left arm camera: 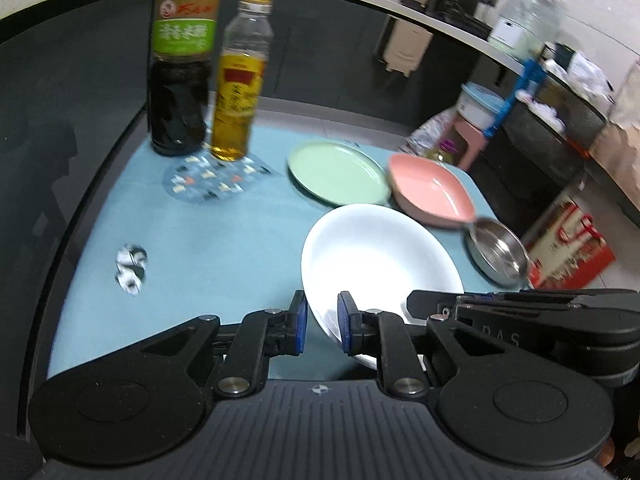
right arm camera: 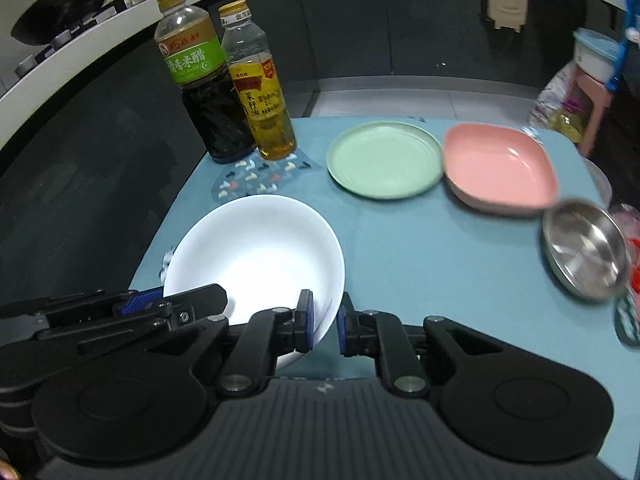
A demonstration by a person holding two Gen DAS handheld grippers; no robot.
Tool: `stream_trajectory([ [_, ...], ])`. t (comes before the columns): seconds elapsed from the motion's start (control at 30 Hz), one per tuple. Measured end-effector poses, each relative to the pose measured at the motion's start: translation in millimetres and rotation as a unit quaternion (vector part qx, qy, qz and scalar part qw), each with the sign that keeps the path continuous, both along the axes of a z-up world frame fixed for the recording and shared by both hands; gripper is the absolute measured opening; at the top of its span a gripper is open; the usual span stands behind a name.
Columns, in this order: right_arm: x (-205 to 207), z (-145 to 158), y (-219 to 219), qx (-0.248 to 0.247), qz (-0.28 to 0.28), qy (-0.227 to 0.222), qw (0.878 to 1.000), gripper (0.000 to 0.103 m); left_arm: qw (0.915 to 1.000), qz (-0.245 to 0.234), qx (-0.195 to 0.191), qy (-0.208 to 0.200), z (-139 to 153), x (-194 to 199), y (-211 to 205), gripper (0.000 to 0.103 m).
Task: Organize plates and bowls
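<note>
A white deep plate [left arm camera: 380,256] [right arm camera: 256,252] is held by both grippers at opposite sides of its rim, over the blue mat [left arm camera: 200,240]. My left gripper [left arm camera: 322,320] is shut on its left rim; my right gripper [right arm camera: 325,320] is shut on its right rim. Each gripper's black body shows at the edge of the other's view. Beyond the white plate lie a green round plate [left arm camera: 338,172] [right arm camera: 386,159], a pink squarish dish [left arm camera: 430,190] [right arm camera: 500,164] and a small steel bowl [left arm camera: 496,250] [right arm camera: 584,252] near the mat's right edge.
A dark vinegar bottle [right arm camera: 208,92] and a yellow oil bottle [right arm camera: 264,92] stand at the back left by a patterned coaster [right arm camera: 256,180]. A crumpled scrap [left arm camera: 130,266] lies at the left of the mat. Dark floor and kitchen cabinets surround the table.
</note>
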State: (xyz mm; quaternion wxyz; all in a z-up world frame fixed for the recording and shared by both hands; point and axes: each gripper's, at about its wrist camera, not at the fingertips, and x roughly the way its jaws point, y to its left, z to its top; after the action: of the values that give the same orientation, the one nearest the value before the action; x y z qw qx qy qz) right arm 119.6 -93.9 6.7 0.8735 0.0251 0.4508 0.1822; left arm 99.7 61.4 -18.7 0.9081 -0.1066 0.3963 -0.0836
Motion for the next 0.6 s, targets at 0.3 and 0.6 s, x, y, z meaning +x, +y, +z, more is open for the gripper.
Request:
stream_trajectory([
  [0.3, -54.0, -5.3, -29.5, 0.019, -0.021, 0.008, 1.000, 0.014, 0.9996, -0.026, 0.009, 0.003, 3.3, -46.4, -25.2, 0.015],
  [0.6, -89.4, -12.2, -44.9, 0.037, -0.035, 0.009, 0.999, 0.016, 0.9989, -0.040, 0.022, 0.012, -3.0, -74.7, -39.5, 0.015],
])
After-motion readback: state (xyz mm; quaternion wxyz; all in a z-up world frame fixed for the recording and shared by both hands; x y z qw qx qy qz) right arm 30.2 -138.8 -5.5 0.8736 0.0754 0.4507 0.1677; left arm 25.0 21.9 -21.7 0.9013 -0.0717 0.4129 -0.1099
